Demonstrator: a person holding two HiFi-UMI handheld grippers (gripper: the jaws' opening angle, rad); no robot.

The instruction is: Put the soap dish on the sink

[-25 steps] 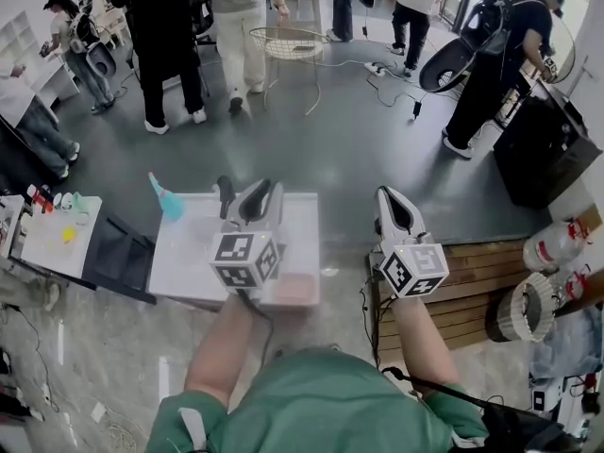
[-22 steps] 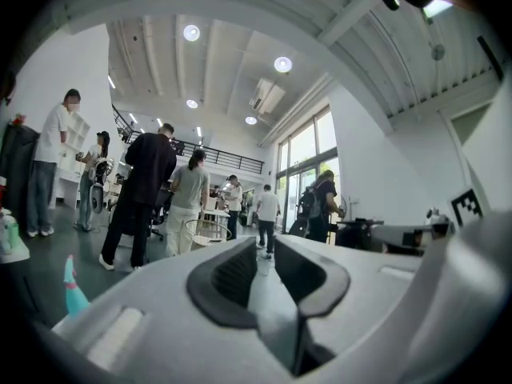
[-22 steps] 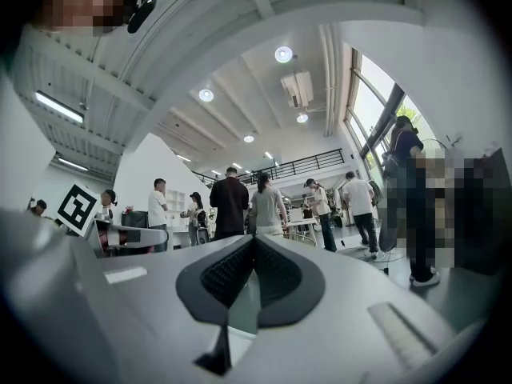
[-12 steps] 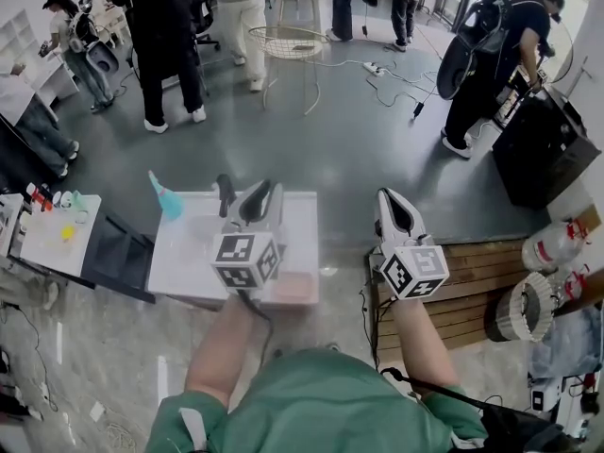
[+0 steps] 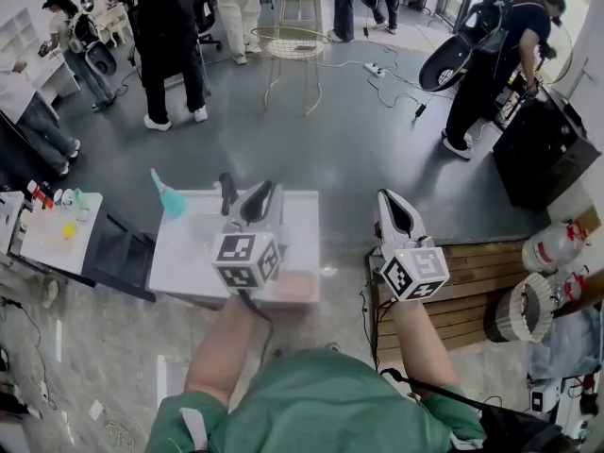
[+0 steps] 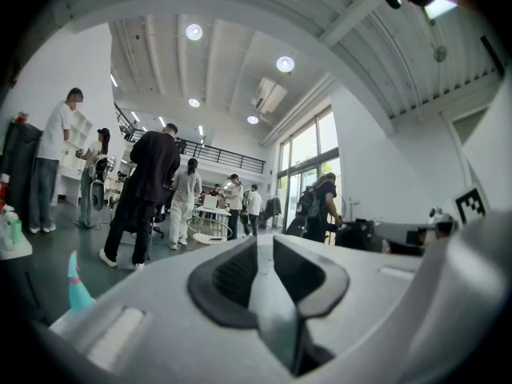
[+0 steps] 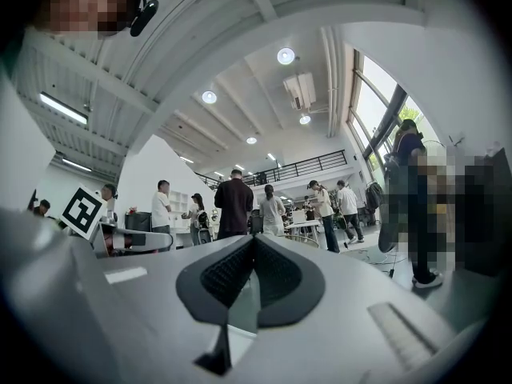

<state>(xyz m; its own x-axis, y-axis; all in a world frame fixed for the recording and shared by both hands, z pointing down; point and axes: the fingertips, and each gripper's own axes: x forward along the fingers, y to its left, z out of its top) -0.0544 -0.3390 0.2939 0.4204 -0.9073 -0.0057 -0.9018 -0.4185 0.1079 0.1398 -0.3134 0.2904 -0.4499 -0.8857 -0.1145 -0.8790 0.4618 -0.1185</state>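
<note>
Left gripper (image 5: 264, 198): held level over the white sink (image 5: 304, 223) at centre-left of the head view. In the left gripper view its jaws (image 6: 258, 242) are pressed together with nothing between them. They point out into the room, not down at the work.

Right gripper (image 5: 392, 208): held just right of the sink, above the slatted wooden bench (image 5: 472, 281). In its own view the pads (image 7: 254, 242) meet at the tip and hold nothing.

Task item: a flat, pale pink piece (image 5: 296, 288) lies on the sink top at its near right corner, below the left gripper's marker cube. I take this to be the soap dish, though the detail is too coarse to confirm. Neither gripper touches it.

Other items: a black tap (image 5: 226, 192) and a teal brush (image 5: 168, 199) stand at the far left of the sink top.

Assessment: both grippers are empty, parked side by side and aimed away from the surface. This reads as a rest posture, not an approach. The dish appears to sit where the task requires.
</note>
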